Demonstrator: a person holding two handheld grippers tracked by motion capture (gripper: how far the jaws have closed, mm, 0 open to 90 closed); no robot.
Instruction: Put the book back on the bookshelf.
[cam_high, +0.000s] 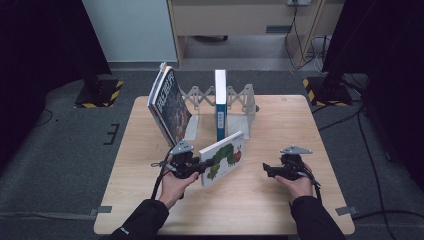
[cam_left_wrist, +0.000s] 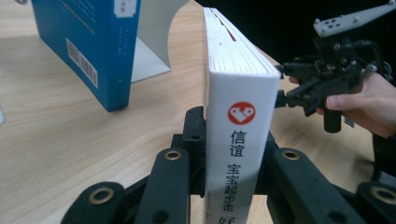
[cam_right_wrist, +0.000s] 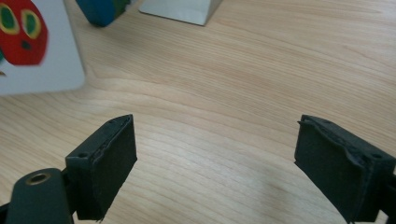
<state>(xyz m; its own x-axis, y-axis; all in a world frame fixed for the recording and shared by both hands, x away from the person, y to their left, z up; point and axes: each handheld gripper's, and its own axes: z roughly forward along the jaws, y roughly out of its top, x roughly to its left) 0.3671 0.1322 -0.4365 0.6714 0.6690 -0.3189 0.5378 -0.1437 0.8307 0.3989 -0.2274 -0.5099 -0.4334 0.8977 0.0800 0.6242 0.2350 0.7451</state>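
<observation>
With 2 books already in the far rack (cam_high: 235, 102), the left gripper (cam_high: 197, 166) clamps the caterpillar book (cam_high: 222, 157) not yet shelved, while the right gripper (cam_high: 269, 171) hangs wide and empty.

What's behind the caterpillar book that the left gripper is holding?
Behind the caterpillar book stand a blue book and a grey folding rack. The rack's base there is hidden.

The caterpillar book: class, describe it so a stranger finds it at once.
On the wooden table, in front of the metal bookend rack, the left gripper clamps the caterpillar book. Unlike the blue book and dark book, it has a white cover with a green caterpillar.
</observation>
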